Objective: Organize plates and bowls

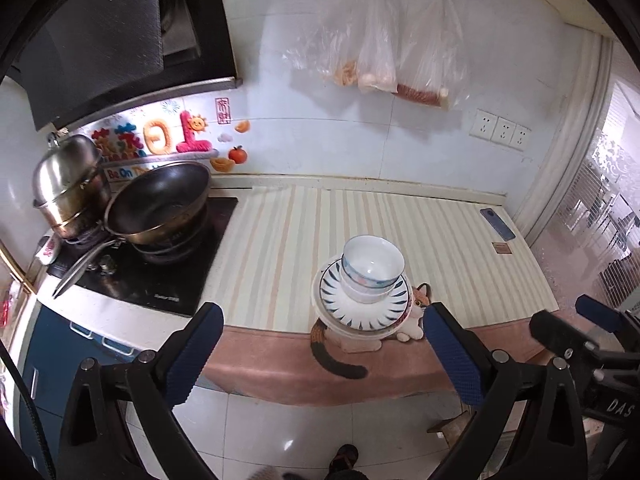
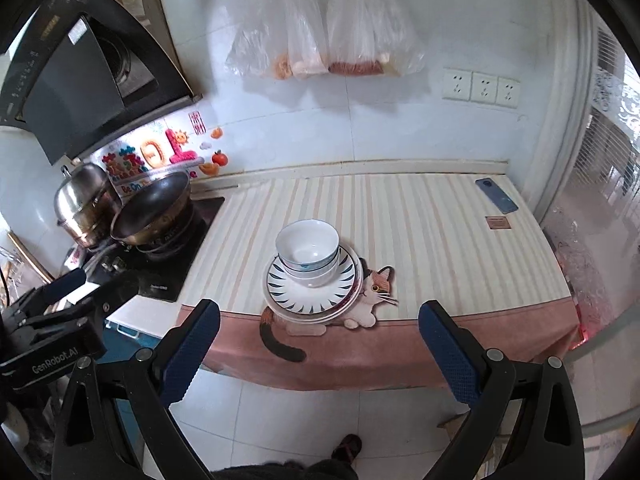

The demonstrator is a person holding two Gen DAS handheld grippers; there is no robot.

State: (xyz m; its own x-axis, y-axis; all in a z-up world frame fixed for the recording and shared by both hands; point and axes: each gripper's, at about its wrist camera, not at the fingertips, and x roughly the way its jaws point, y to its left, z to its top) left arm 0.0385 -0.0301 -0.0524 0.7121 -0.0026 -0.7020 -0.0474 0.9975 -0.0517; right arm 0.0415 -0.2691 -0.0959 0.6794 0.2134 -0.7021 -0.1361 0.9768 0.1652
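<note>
- The left gripper point(image 1: 320, 344) is held wide open with nothing between its blue pads, off the near edge of the surface point(image 1: 280, 240) and above the tiled floor point(image 1: 280, 432).
- The right gripper point(image 2: 320, 344) is likewise spread wide and empty, also short of the near edge; it is seen at the right of the left wrist view.
- A shoe point(image 2: 349, 446) is seen on the floor below.
- Close to the near edge, about midway along it, plates point(image 2: 312, 300) are stacked, the top one marked with dark rim strokes.
- Bowls point(image 2: 308, 252) are nested upright on the plates, toward the stack's far left side.
- A cat picture point(image 2: 374, 292) on the striped cloth is partly covered by the stack.
- At the left edge a wok point(image 2: 154, 208) and a steel pot point(image 2: 84, 200) are seen on the stove point(image 2: 172, 272).
- Near the far right corner a phone point(image 2: 496, 195) is laid flat.
- Plastic bags point(image 2: 320, 32) are hung on the wall beyond.
</note>
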